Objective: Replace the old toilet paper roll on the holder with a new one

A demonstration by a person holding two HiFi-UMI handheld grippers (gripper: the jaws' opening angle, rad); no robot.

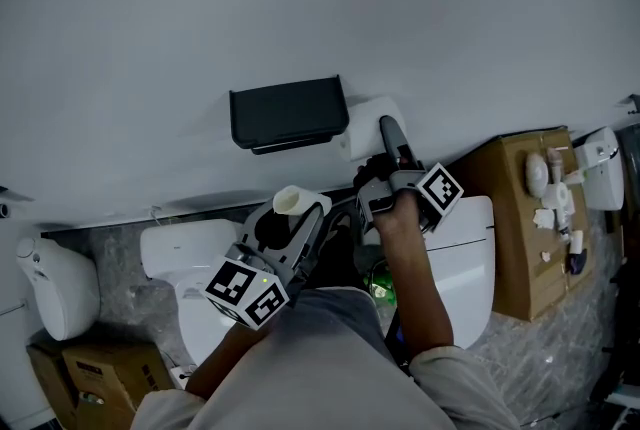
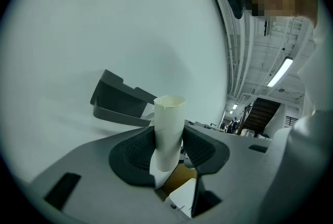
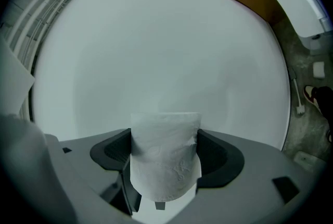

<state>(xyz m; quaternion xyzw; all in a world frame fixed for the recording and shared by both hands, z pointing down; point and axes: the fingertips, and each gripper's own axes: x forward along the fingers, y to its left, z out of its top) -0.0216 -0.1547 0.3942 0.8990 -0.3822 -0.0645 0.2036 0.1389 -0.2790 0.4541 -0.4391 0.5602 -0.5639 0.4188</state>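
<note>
A black paper holder (image 1: 288, 113) is fixed to the white wall; it also shows in the left gripper view as the holder (image 2: 122, 100), ahead and to the left. My left gripper (image 1: 297, 214) is shut on an empty cardboard tube (image 1: 288, 200), below the holder. The tube (image 2: 167, 132) stands upright between the dark pads (image 2: 136, 152) of my left gripper (image 2: 169, 142). My right gripper (image 1: 380, 140) is shut on a new white paper roll (image 1: 368, 126), just right of the holder. That roll (image 3: 165, 160) fills the gap of my right gripper (image 3: 165, 152), facing bare wall.
A white toilet (image 1: 185, 263) stands below left and another white fixture (image 1: 468, 258) below right. A cardboard box (image 1: 520, 228) with small items on top is at the right, and a white appliance (image 1: 55, 283) and a box (image 1: 85, 388) at the left.
</note>
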